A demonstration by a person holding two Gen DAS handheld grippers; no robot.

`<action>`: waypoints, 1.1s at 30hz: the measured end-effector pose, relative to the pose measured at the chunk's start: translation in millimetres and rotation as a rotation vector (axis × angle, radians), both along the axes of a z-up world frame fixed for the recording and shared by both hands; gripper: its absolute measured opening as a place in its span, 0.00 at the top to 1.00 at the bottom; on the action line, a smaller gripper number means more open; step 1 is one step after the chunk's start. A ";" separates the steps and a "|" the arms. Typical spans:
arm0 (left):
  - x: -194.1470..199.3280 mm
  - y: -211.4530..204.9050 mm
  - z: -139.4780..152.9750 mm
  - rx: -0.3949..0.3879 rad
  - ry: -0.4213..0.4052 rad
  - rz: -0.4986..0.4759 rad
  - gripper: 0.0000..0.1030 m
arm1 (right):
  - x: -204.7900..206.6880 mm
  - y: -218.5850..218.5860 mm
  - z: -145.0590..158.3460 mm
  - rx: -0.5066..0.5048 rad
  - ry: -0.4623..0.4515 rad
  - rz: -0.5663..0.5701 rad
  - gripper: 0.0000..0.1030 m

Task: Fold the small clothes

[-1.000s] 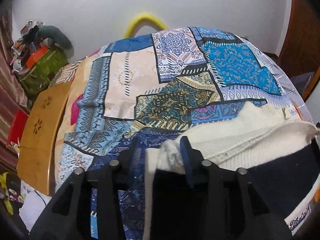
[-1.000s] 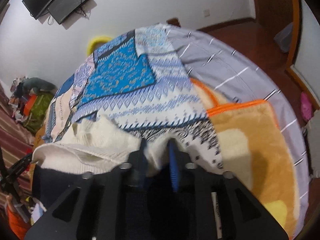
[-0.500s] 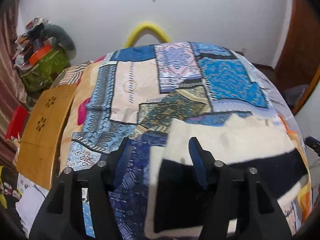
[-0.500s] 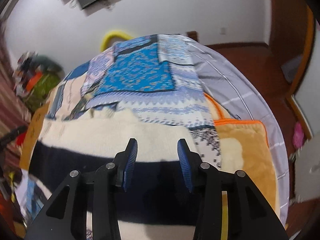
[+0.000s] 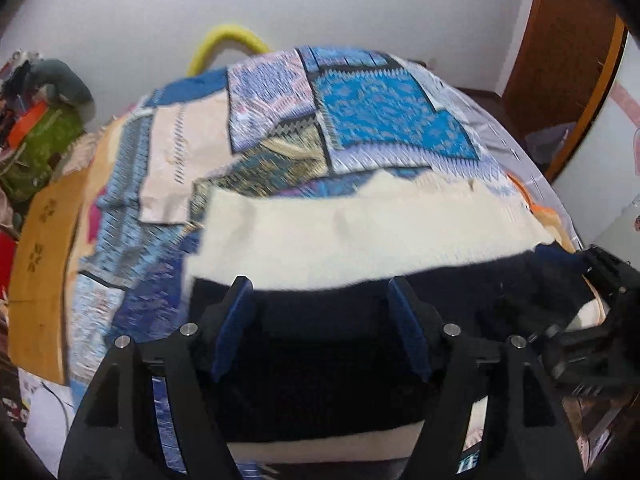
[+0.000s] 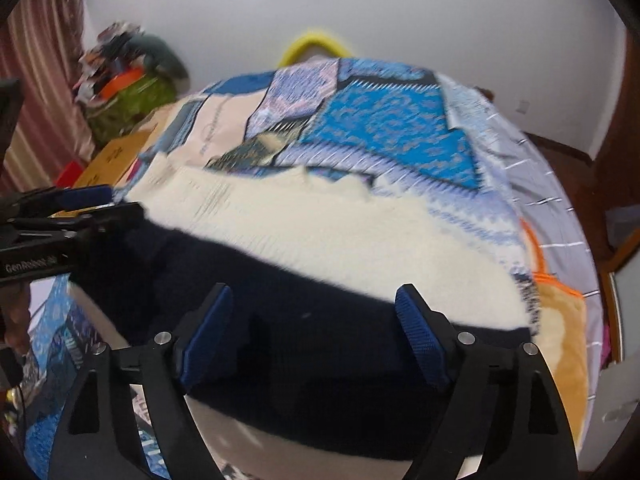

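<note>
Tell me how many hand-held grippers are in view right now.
2: the left hand-held gripper over the garment's left part, the right hand-held gripper over its right; both open.

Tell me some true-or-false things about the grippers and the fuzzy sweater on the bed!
1. The cream and navy knitted sweater lies on the blue patchwork bedspread. True.
2. The left gripper is clamped on the sweater. False: its jaws are wide open, holding nothing.
3. The right gripper is open. True.
4. The yellow curved tube lies on the sweater. False: it shows behind the bed, by the white wall.
</note>
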State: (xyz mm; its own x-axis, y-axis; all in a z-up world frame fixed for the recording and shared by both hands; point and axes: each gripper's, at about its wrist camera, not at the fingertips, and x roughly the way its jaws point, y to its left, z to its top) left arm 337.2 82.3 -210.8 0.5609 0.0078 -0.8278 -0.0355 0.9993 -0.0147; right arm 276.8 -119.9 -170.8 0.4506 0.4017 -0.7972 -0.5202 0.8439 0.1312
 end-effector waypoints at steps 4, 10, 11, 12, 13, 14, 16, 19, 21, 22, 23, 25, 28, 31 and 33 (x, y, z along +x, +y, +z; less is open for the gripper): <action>5.9 -11.1 -22.4 0.003 0.056 -0.019 0.33 | 0.2 0.9 -22.2 -0.045 0.039 0.007 0.21; 4.1 -6.0 -34.2 0.007 0.042 0.006 0.17 | -0.3 -18.6 -26.8 -0.044 0.030 -0.015 0.17; 3.3 -3.4 -34.3 0.004 0.044 0.006 0.17 | 0.4 -23.4 -27.9 -0.042 0.034 -0.023 0.17; 2.5 -1.6 -34.1 0.005 0.045 0.007 0.16 | 0.8 -29.1 -29.0 -0.039 0.039 -0.034 0.17; 1.4 0.4 -33.5 0.009 0.044 0.008 0.16 | -0.6 -34.6 -29.3 -0.034 0.043 -0.044 0.16; -0.7 2.6 -32.8 0.019 0.043 0.010 0.16 | -0.7 -39.8 -29.7 -0.029 0.048 -0.055 0.16; -4.1 7.3 -31.9 0.030 0.042 0.012 0.16 | -1.5 -52.0 -30.5 -0.022 0.057 -0.085 0.13; -9.7 16.1 -31.7 0.033 0.046 0.028 0.16 | -1.2 -69.5 -30.6 -0.012 0.068 -0.128 0.12; -12.5 22.7 -31.3 0.028 0.052 0.047 0.16 | -1.1 -77.7 -30.5 -0.006 0.078 -0.149 0.12; -14.4 25.7 -30.3 0.028 0.052 0.055 0.16 | -1.5 -83.1 -30.3 -0.006 0.083 -0.164 0.12; -15.7 27.9 -29.3 0.028 0.051 0.062 0.16 | -1.9 -86.9 -29.9 -0.008 0.084 -0.174 0.12; -17.7 30.4 -28.2 0.030 0.049 0.068 0.16 | -3.7 -95.1 -28.5 -0.015 0.084 -0.190 0.12; -23.2 34.5 -25.6 0.049 0.043 0.083 0.16 | -6.3 -106.0 -27.7 -0.029 0.083 -0.213 0.11; -28.4 41.7 -23.7 0.093 0.040 0.114 0.16 | -9.0 -114.8 -27.4 -0.056 0.079 -0.230 0.11; -32.4 51.0 -23.3 0.082 0.046 0.137 0.16 | -11.3 -119.1 -26.0 -0.067 0.077 -0.237 0.12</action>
